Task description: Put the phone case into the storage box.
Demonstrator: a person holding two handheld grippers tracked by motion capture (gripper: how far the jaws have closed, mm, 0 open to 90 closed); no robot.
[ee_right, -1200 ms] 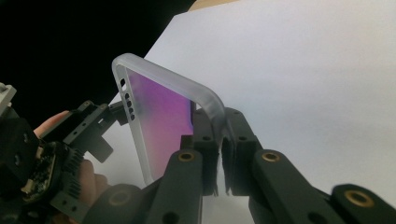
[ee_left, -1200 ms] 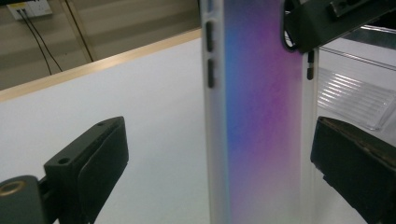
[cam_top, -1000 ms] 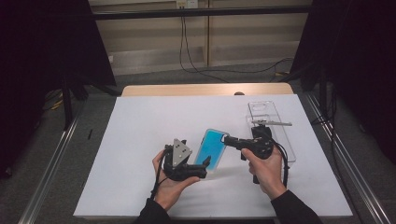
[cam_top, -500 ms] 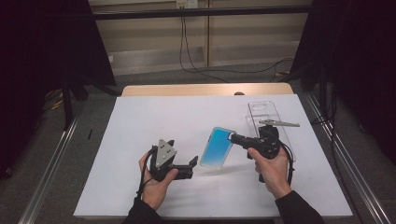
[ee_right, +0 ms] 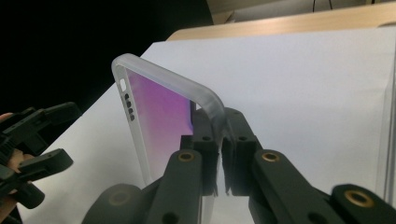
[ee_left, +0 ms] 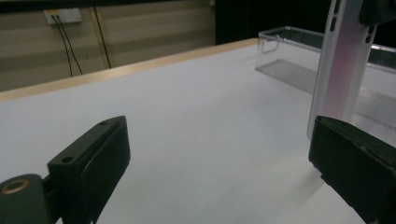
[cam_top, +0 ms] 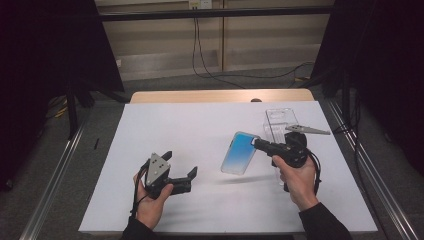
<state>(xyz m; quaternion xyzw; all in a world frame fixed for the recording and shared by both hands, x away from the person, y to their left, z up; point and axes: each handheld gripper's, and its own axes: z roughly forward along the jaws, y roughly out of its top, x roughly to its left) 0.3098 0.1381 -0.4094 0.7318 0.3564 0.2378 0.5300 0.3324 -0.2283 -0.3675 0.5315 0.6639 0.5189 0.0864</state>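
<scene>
1. Since the earlier frame, left gripper has drawn away from the case, toward the left of the high view; right gripper has kept its place.
2. Case: translucent phone case with a frosted rim, rounded corners and side cut-outs; its panel reads blue from above, pink-purple in the right gripper view.
3. Case is held in the air above the white surface, tilted, with a clear tray behind it.
4. Right jaws are clenched on one end edge of the case, rim pinched between the pads.
5. Left jaws stand released, nothing between them, well apart from the case.
</scene>
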